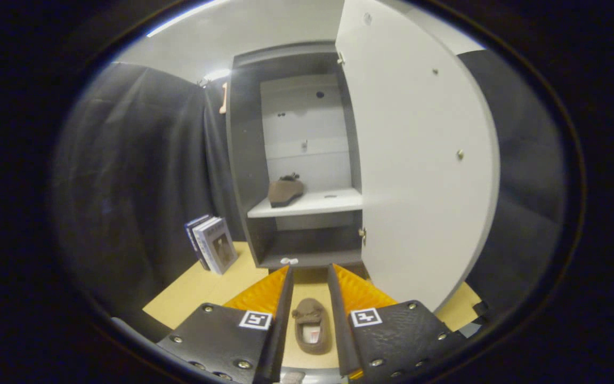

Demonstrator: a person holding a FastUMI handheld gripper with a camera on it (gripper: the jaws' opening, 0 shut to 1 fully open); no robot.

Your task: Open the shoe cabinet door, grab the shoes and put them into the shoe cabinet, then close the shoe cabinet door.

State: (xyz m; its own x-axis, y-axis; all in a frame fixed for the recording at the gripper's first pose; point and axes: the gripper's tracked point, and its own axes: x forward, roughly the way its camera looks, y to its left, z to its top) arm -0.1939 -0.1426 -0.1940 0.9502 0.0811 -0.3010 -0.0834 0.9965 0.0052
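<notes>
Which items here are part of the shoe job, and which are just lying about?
Job: shoe cabinet, its open door, a brown shoe on the shelf, a second shoe lying between the open gripper fingers.
Lying about: books standing left of the cabinet.

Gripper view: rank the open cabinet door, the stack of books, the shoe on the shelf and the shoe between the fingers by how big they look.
1. Cabinet door, by far.
2. Stack of books.
3. Shoe between the open gripper fingers and shelf shoe: similar, and nearness differs, so unranked.

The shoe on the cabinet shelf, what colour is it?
Brown, seen in the gripper view: shoe on the white shelf.
</notes>
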